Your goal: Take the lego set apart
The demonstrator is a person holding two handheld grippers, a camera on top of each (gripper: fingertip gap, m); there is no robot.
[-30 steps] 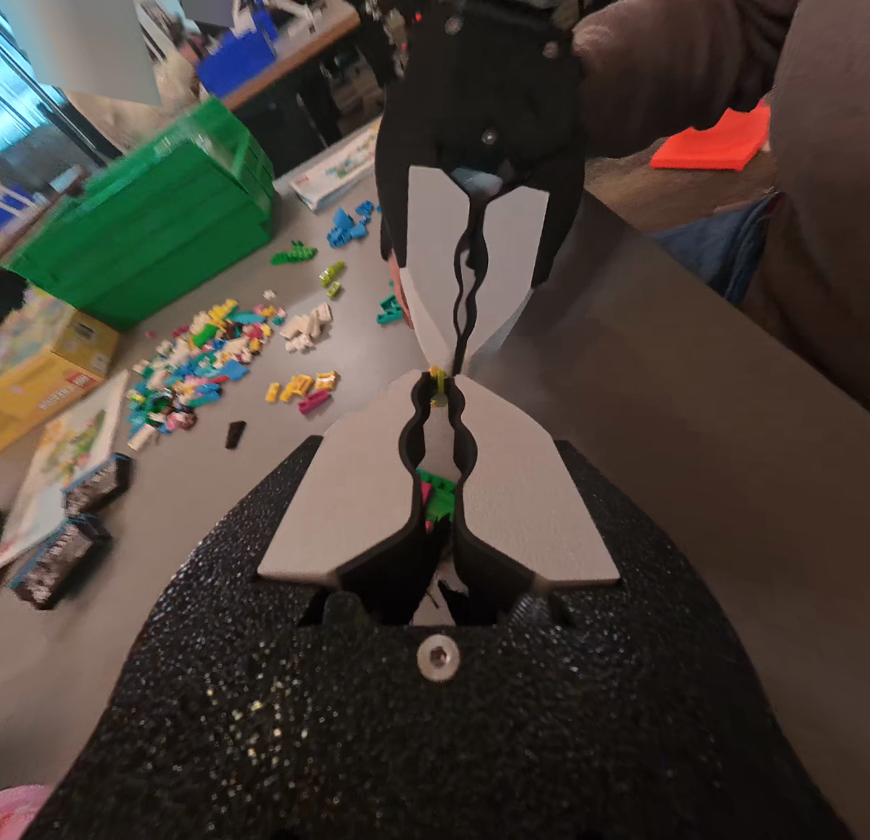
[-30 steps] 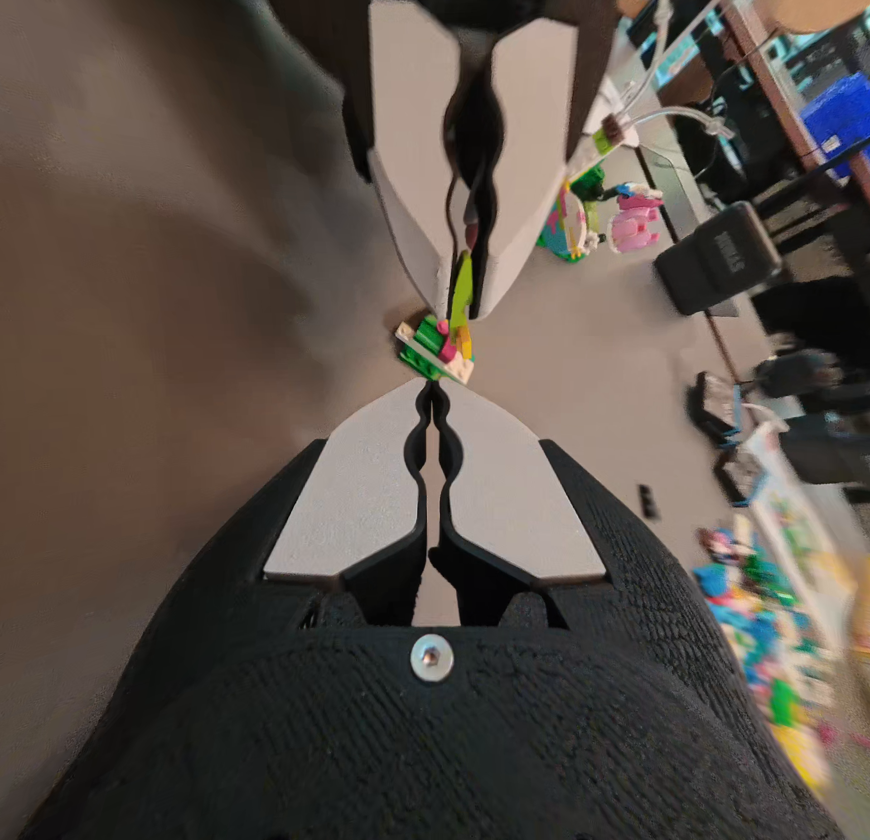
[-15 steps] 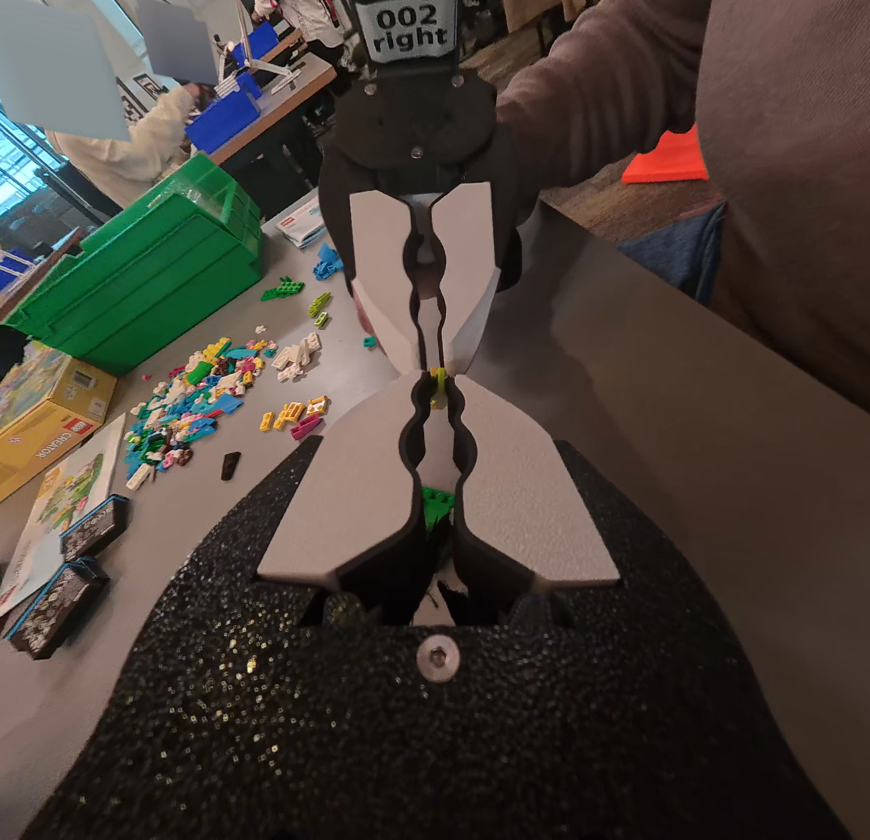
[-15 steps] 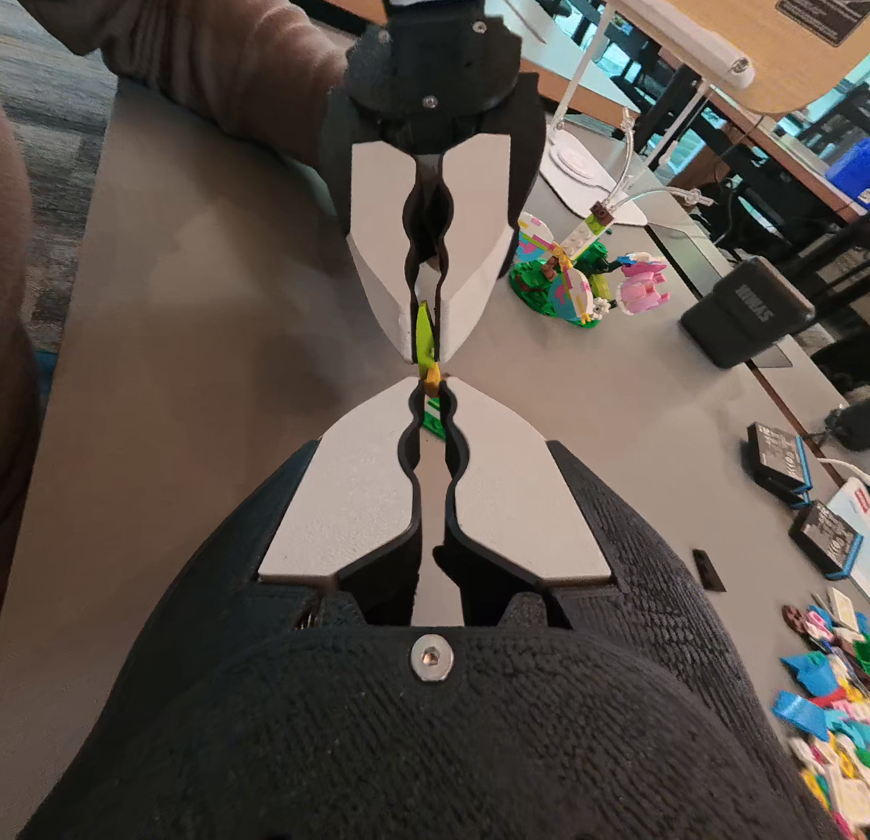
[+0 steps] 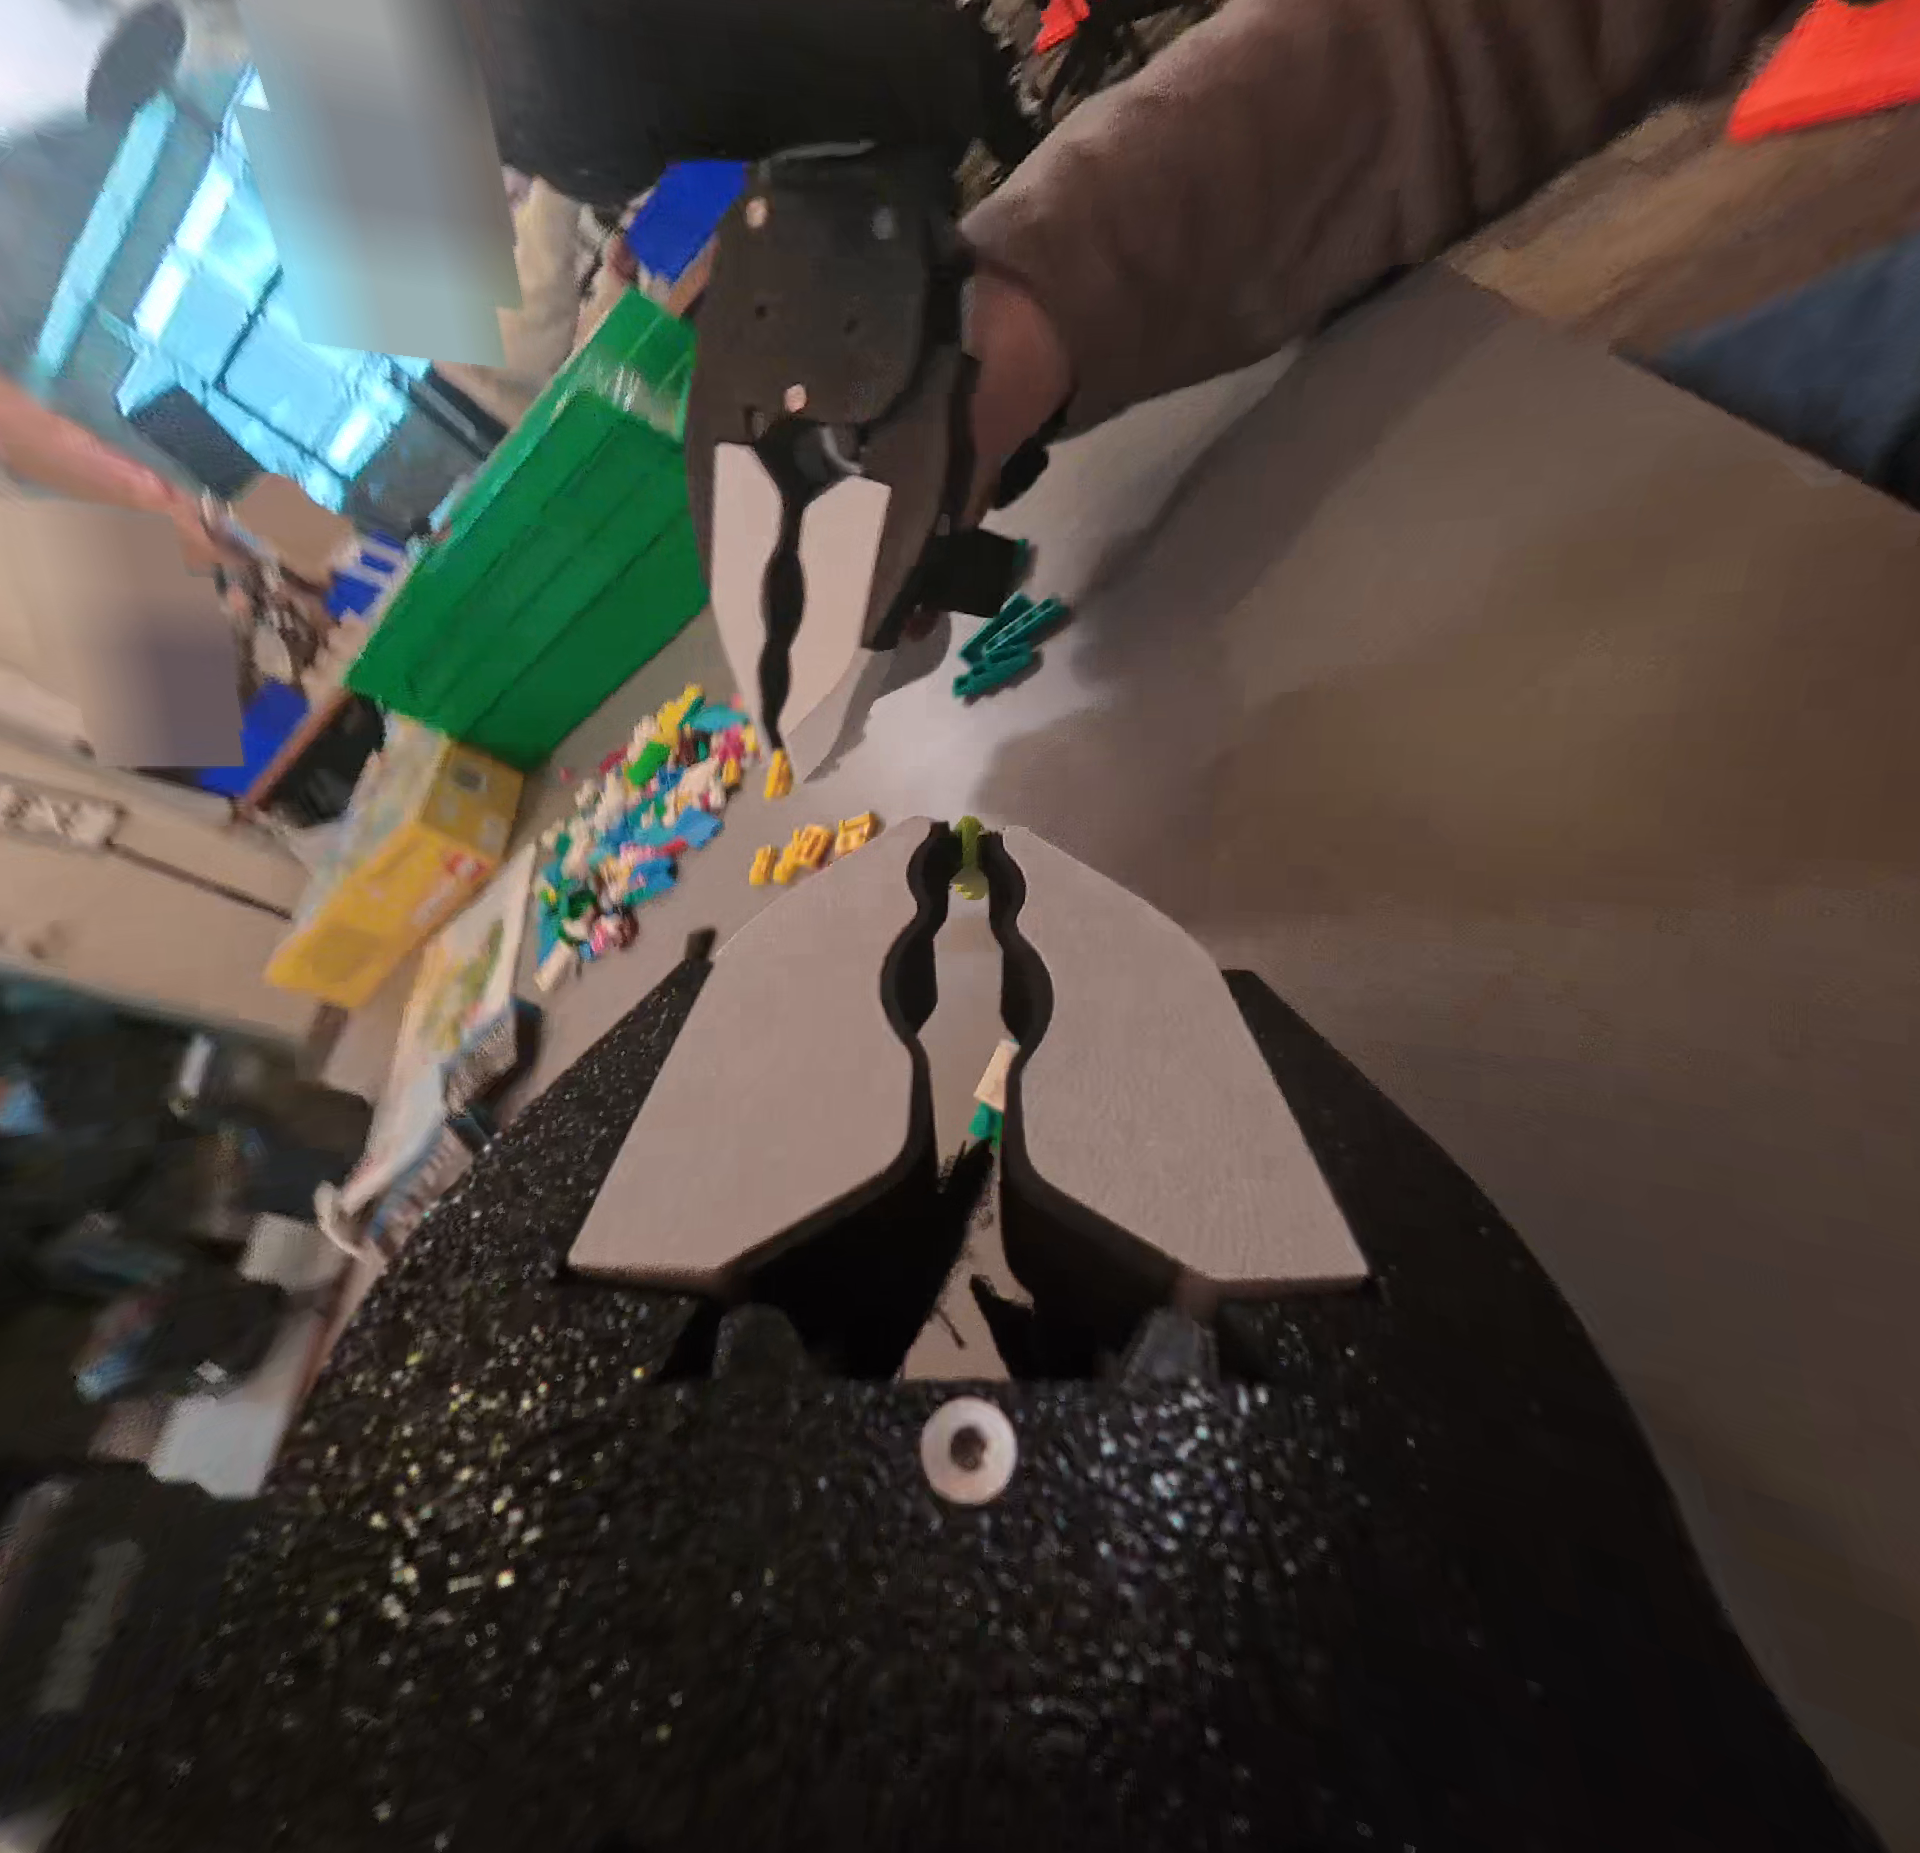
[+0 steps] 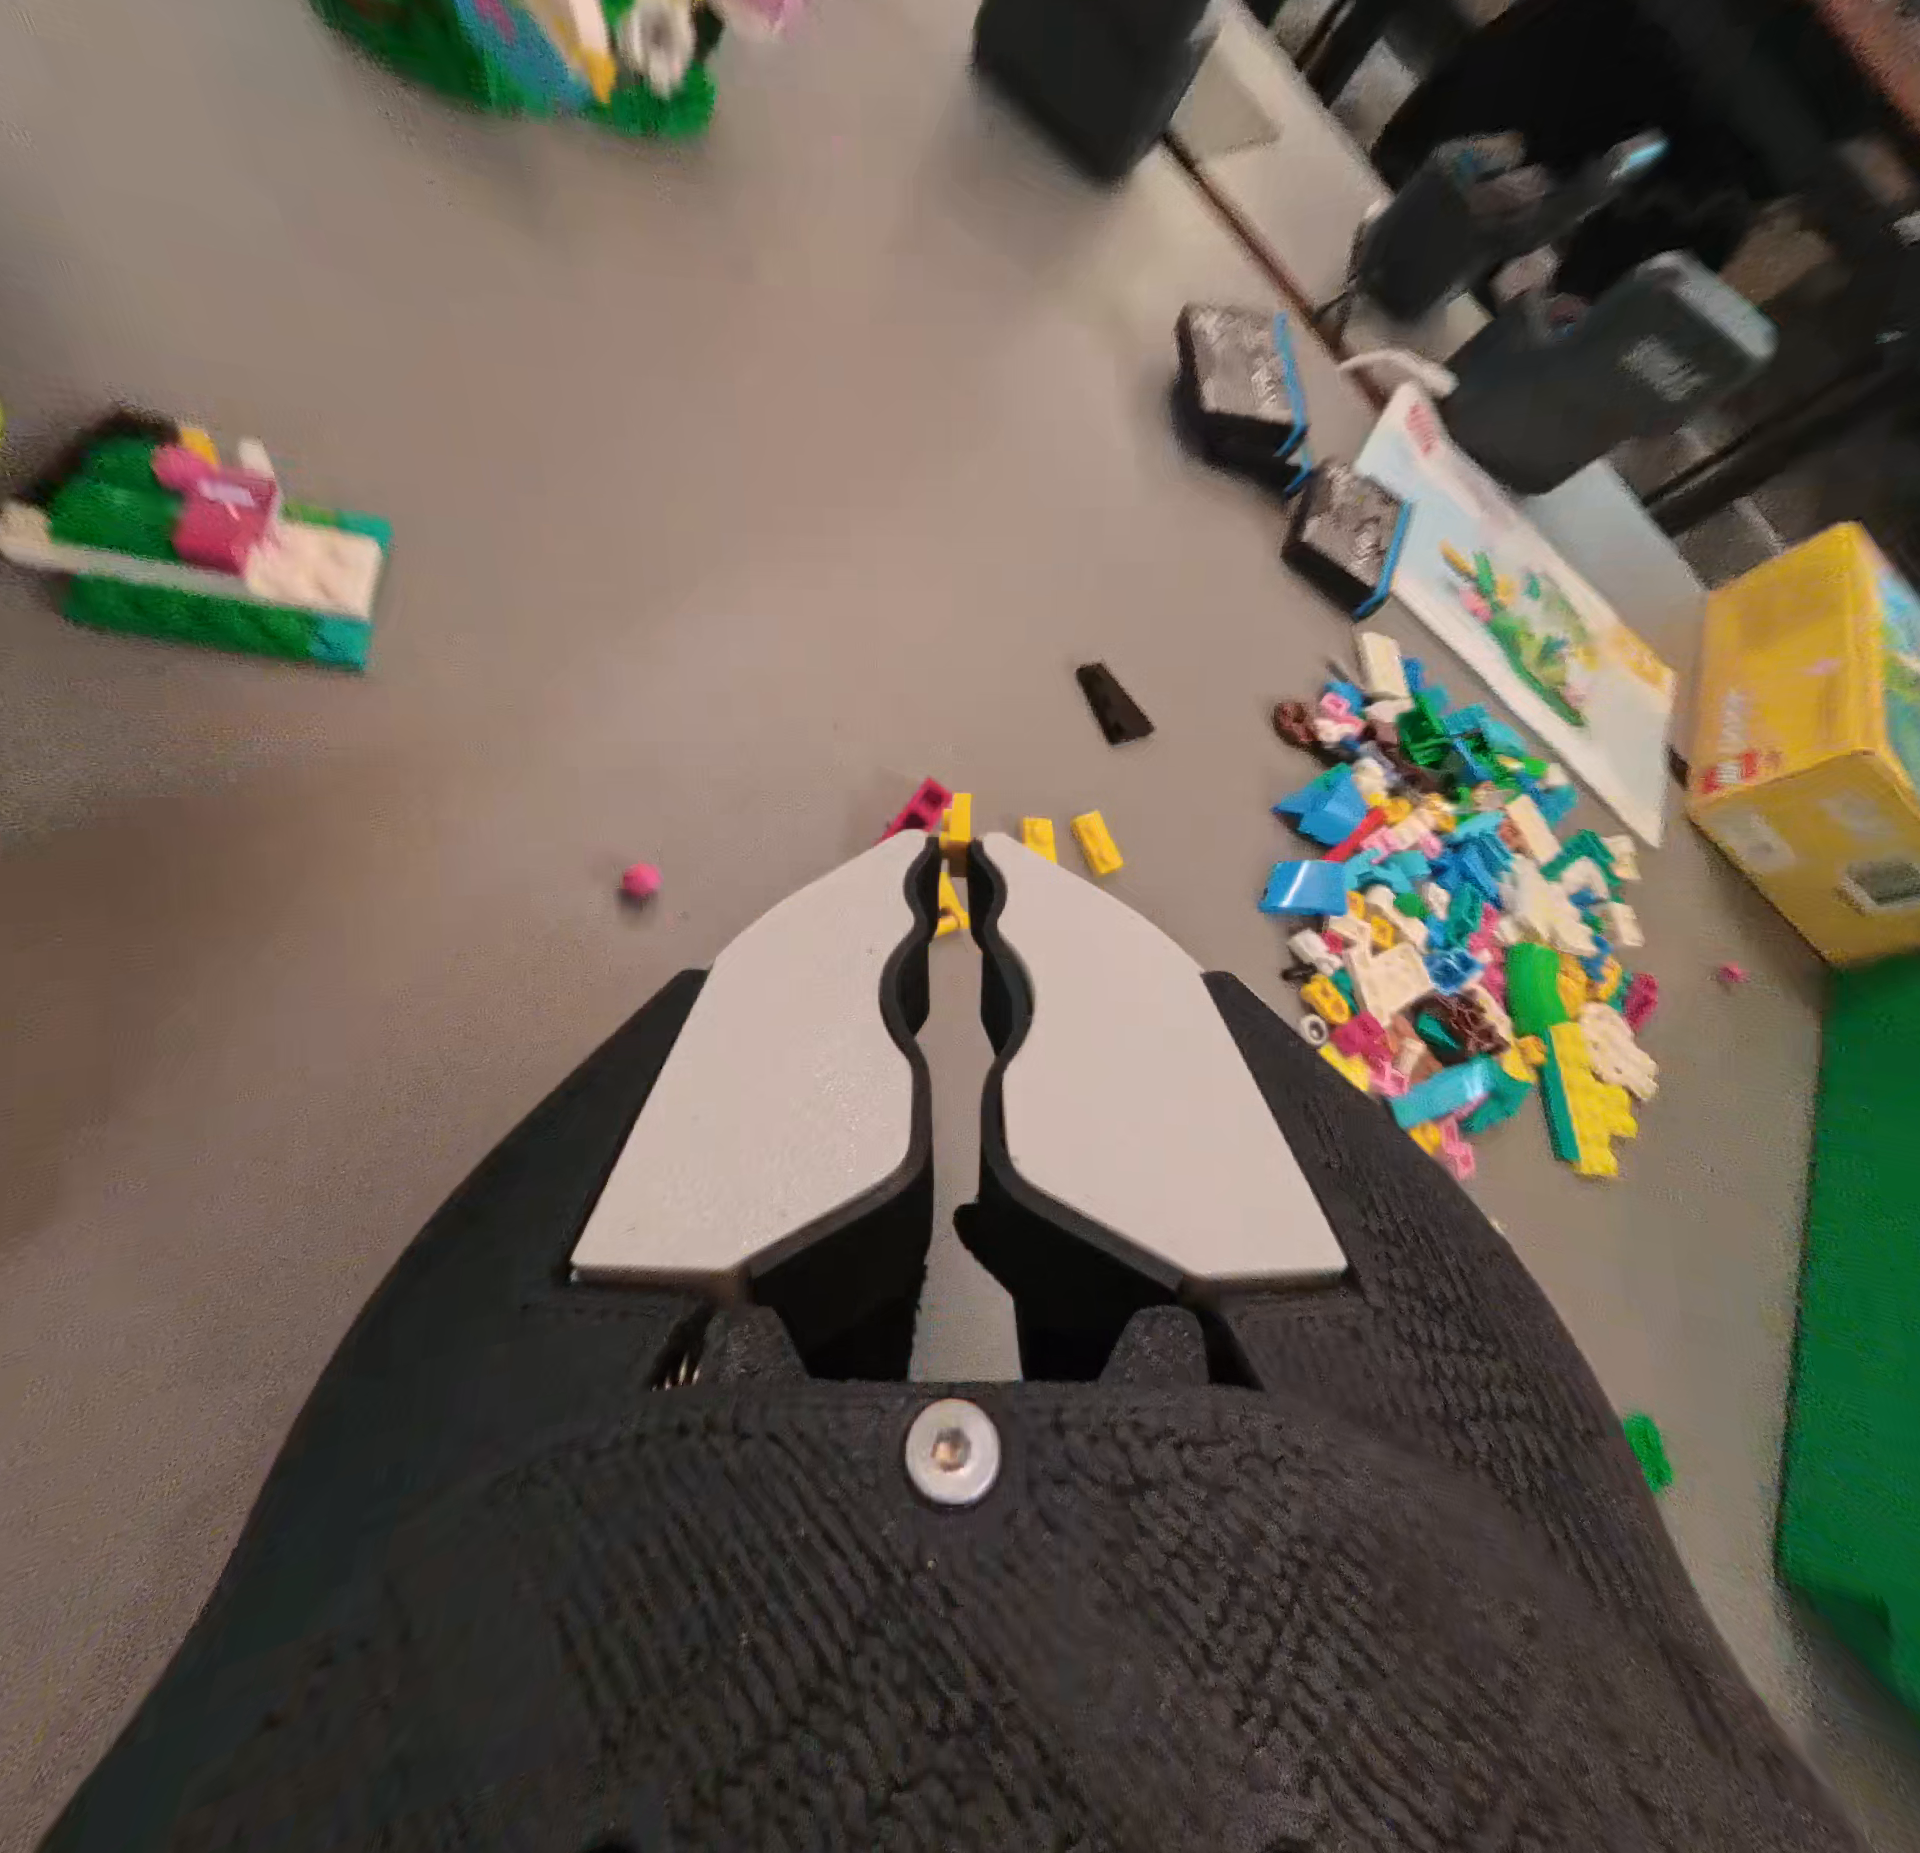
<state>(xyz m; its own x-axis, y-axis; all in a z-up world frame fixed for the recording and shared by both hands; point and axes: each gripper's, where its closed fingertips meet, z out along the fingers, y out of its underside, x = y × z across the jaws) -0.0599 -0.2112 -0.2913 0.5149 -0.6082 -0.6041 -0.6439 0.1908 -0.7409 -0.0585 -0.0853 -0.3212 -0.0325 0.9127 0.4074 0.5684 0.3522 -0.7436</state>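
My left gripper (image 5: 966, 839) is shut on a thin lime green lego piece (image 5: 968, 853). A white and teal bit of a lego chunk (image 5: 992, 1091) shows below, between its fingers. My right gripper (image 6: 956, 845) is shut on a small yellow lego piece (image 6: 956, 829) and hangs above the grey table near loose yellow pieces (image 6: 1081, 842). In the left wrist view the right gripper (image 5: 774, 738) is up and left of my left gripper, apart from it. A green, white and pink lego chunk (image 6: 208, 556) shows at the left of the right wrist view. A flower build (image 6: 520, 37) stands far back.
A pile of loose bricks (image 6: 1455, 920) lies to the right, with a yellow box (image 6: 1818, 743), a booklet (image 6: 1507, 598) and green bins (image 6: 1860, 1284) beyond. Black boxes (image 6: 1247, 390), a black wedge (image 6: 1112, 702) and a pink stud (image 6: 639, 881) lie on the table. Teal pieces (image 5: 1008, 640) lie behind.
The two grippers were tip to tip on the lego chunk. The right gripper has come away with a yellow piece and swung towards the loose pile. The left still holds the lime piece.
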